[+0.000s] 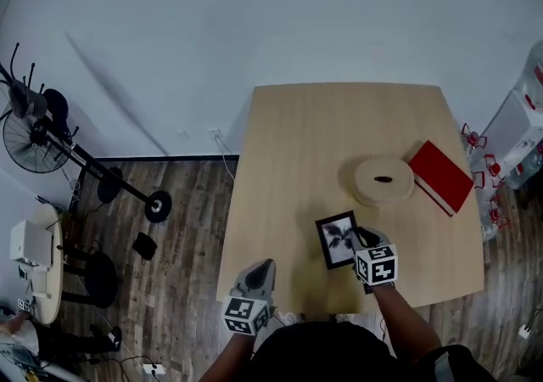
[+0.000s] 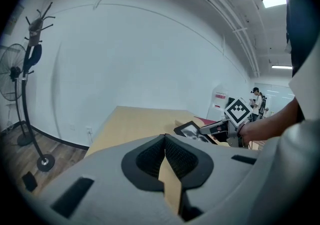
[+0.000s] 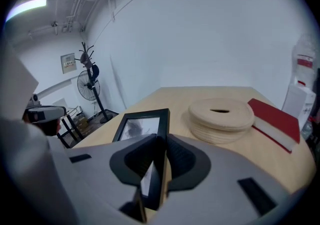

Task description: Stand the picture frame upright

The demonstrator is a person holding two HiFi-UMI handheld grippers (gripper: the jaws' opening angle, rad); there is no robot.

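A black picture frame (image 1: 338, 238) with a dark print sits tilted near the front right of the light wood table (image 1: 288, 151). My right gripper (image 1: 363, 244) is shut on the frame's right edge; in the right gripper view the frame (image 3: 142, 129) runs between the pads. In the left gripper view the frame (image 2: 189, 130) shows beyond the table's near part. My left gripper (image 1: 263, 268) hangs at the table's front edge, left of the frame, jaws closed together on nothing (image 2: 165, 161).
A round woven wooden disc (image 1: 383, 178) lies behind the frame, with a red book (image 1: 441, 176) to its right. A standing fan and coat rack (image 1: 38, 130) stand on the wood floor to the left. White equipment (image 1: 517, 130) stands right of the table.
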